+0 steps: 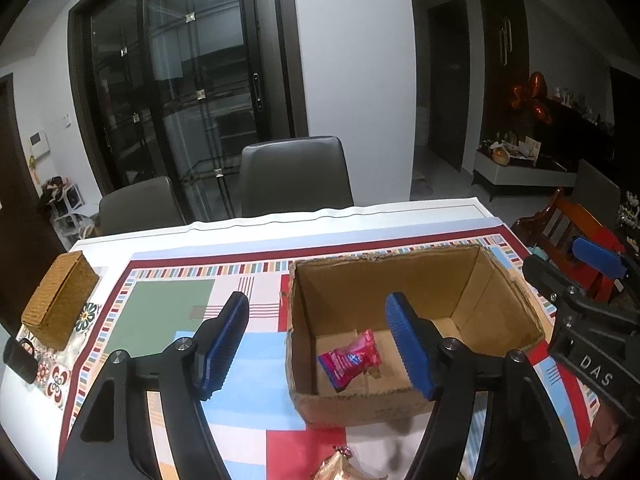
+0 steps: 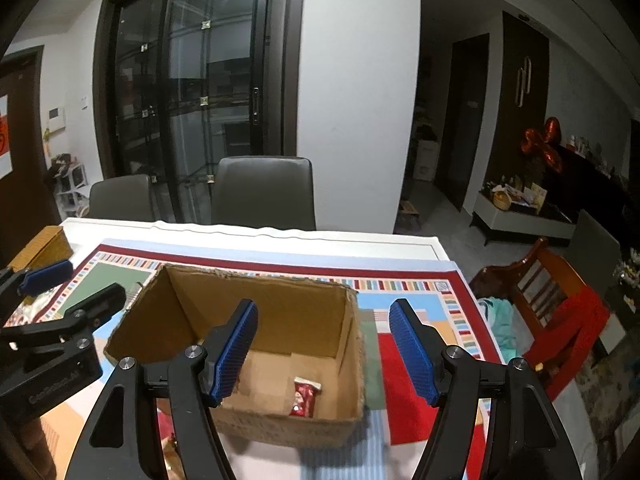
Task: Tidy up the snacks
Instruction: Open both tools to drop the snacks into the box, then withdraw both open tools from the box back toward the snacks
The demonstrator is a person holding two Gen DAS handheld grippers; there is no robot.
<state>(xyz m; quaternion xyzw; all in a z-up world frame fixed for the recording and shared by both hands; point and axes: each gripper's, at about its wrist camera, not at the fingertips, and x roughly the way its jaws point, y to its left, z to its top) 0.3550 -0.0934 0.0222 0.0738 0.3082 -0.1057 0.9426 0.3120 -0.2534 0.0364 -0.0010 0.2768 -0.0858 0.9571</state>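
An open cardboard box (image 1: 500, 292) stands on the patterned tablecloth; it also shows in the right wrist view (image 2: 280, 308). A pink-red snack packet (image 1: 352, 358) lies on its floor. In the right wrist view a red packet (image 2: 305, 396) lies near the box's front right corner. My left gripper (image 1: 318, 344) is open and empty, held above the box's near left wall. My right gripper (image 2: 324, 352) is open and empty above the box's near right part. Another wrapped snack (image 1: 334, 466) peeks in at the bottom edge of the left wrist view.
A woven wicker box (image 1: 60, 300) sits at the table's far left, with a black mug (image 1: 20, 360) in front of it. Two grey chairs (image 1: 296, 176) stand behind the table. A red wooden chair (image 2: 560, 308) stands to the right. The right gripper's body (image 1: 592, 320) shows beside the box.
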